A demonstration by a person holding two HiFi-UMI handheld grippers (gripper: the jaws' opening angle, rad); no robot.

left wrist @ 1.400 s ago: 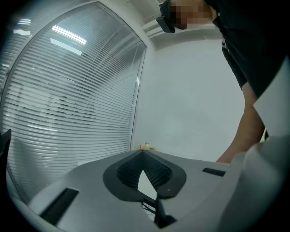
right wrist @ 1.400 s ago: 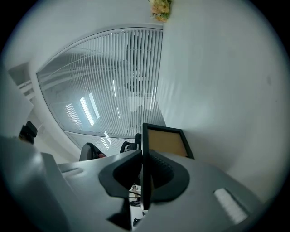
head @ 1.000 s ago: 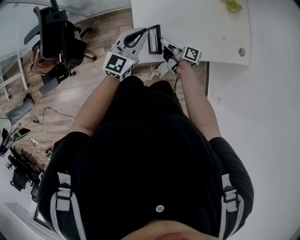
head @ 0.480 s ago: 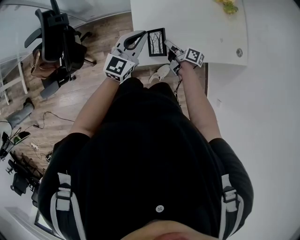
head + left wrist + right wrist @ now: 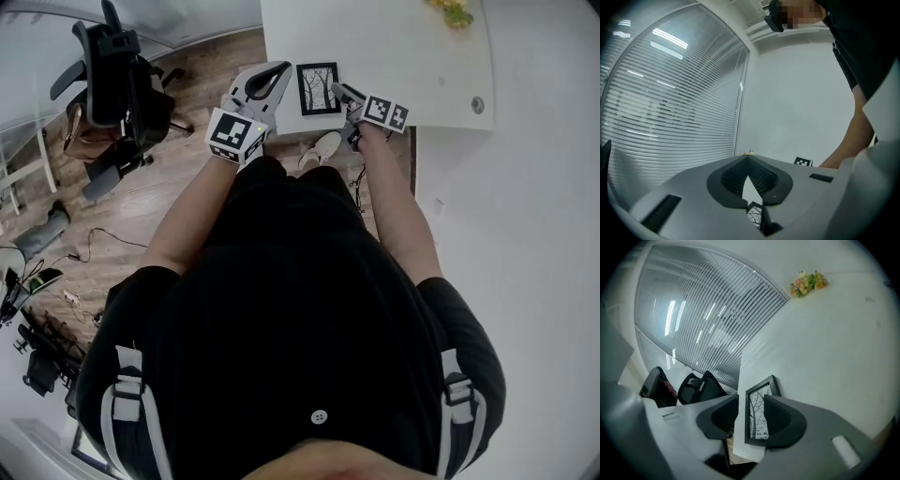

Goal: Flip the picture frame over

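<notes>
The white table [image 5: 412,66] lies bare beyond the picture frame [image 5: 318,88] up to the flower sprig [image 5: 454,11]; an office chair [image 5: 117,70] stands off its left side.

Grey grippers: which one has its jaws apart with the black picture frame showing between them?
The right gripper: its jaws are opening, and the black-framed tree picture on the white table shows between them, unpinched. The left gripper's jaw tips meet.
</notes>
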